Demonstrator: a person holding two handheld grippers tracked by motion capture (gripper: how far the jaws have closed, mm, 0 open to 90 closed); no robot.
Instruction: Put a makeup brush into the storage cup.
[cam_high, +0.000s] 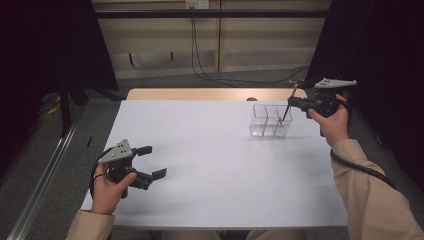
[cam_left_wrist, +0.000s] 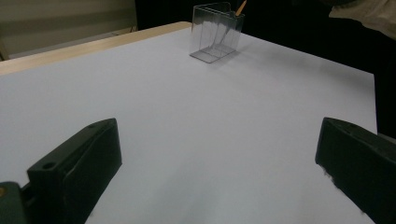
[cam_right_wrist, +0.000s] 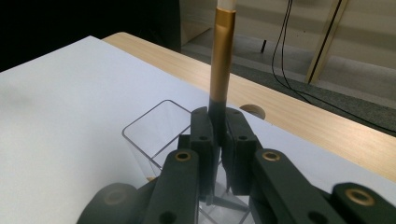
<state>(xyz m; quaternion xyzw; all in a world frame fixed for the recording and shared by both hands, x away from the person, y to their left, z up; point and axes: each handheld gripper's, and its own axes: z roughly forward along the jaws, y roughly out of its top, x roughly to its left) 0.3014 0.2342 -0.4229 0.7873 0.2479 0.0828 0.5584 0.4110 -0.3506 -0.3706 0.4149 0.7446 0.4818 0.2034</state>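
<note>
A clear plastic divided container (cam_high: 264, 122) stands at the far right of the white table top (cam_high: 210, 165). My right gripper (cam_high: 292, 103) hovers just above its right end, shut on a pen (cam_high: 286, 113) with a black body and a gold upper section. The pen slants down into the container's right compartment. In the right gripper view the pen (cam_right_wrist: 222, 60) rises upright between the closed jaws of the right gripper (cam_right_wrist: 219, 128), over the container (cam_right_wrist: 154, 122). My left gripper (cam_high: 155, 161) rests near the table's front left, open and holding nothing. The left gripper view shows the left gripper (cam_left_wrist: 217, 140), the distant container (cam_left_wrist: 215, 32) and the pen's end (cam_left_wrist: 240, 7).
A wooden strip (cam_high: 200, 94) with a round dark grommet (cam_high: 251, 99) runs along the table's far edge. Black curtains hang at both sides. Cables (cam_high: 225, 80) lie on the floor behind the table.
</note>
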